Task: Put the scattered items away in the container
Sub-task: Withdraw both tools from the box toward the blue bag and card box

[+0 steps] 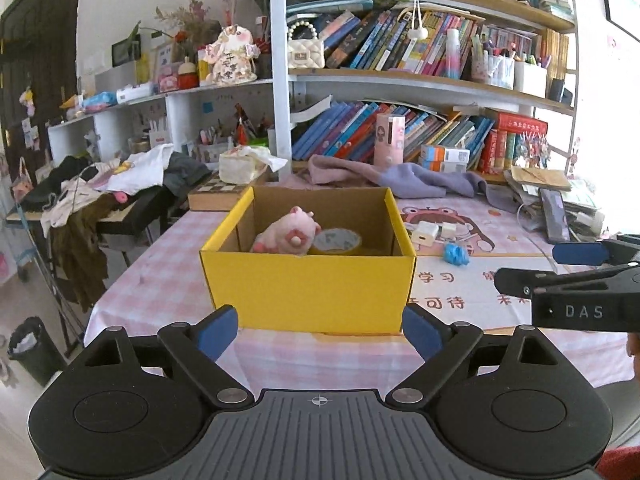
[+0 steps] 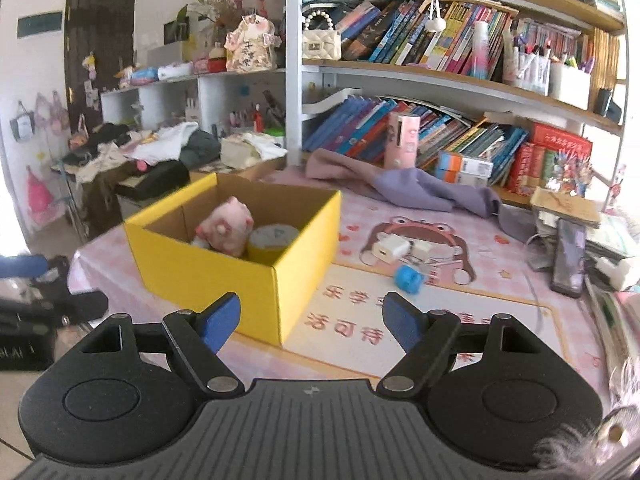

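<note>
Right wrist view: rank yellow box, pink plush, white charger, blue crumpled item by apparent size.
1. yellow box
2. pink plush
3. white charger
4. blue crumpled item
The last two look close; the blue item sits nearer the camera, so that order is unsure.

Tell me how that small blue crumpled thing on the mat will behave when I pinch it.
The blue crumpled item looks soft and wrinkled, so it will probably squash between the pads. It seems light and may skid on the smooth mat if nudged.

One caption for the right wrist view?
Open right gripper faces yellow box holding pink plush; blue item remains outside.
</note>
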Motion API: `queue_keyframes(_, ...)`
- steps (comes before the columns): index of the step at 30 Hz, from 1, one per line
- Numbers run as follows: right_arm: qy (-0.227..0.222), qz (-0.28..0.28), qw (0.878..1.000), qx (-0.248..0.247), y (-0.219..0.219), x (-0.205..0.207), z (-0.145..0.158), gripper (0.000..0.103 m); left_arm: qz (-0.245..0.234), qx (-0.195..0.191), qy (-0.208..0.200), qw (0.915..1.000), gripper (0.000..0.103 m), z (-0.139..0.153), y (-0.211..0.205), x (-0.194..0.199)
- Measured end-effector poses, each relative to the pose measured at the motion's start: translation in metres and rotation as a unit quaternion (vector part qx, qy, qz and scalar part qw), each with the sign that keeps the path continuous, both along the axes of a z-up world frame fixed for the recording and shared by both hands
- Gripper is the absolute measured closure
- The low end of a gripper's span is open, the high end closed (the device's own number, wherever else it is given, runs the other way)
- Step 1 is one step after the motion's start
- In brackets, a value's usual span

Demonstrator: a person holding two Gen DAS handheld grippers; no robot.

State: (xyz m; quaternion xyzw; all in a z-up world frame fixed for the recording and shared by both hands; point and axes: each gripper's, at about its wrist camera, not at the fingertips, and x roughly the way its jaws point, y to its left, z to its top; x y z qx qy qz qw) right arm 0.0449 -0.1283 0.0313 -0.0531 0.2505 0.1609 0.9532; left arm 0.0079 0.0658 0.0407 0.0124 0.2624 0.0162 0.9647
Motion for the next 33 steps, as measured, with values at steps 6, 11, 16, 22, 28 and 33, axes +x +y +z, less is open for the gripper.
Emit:
queue_keyframes(6,-0.001,0.012,1.000,-0.016,-0.004,-0.013,-0.006,0.025,-0.004,0.023,0.003,0.9997,0.009,-0.007,-0.012,-0.007)
queue_keyframes(11,-0.002,0.017,0.999,-0.033,-0.007,-0.024,-0.014,0.024,-0.021,0.028,0.016,0.9993,0.009,-0.011,-0.024,-0.006)
queue_keyframes(16,-0.016,0.010,0.998,-0.064,-0.018,-0.029,-0.016,0.024,-0.037,0.028,0.011,0.9989,0.009,-0.011,-0.036,-0.004)
queue_keyframes(22,0.010,-0.016,0.998,-0.057,-0.039,-0.033,-0.022,0.025,-0.072,0.024,0.024,0.9969,0.009,-0.015,-0.056,0.002)
queue_keyframes(28,0.033,-0.045,0.997,-0.048,-0.061,-0.030,-0.027,0.025,-0.110,0.021,0.038,0.9930,0.009,-0.020,-0.079,0.012)
queue_keyframes(33,0.051,-0.059,0.996,-0.050,-0.076,-0.026,-0.032,0.024,-0.142,0.021,0.046,0.9885,0.009,-0.024,-0.100,0.022)
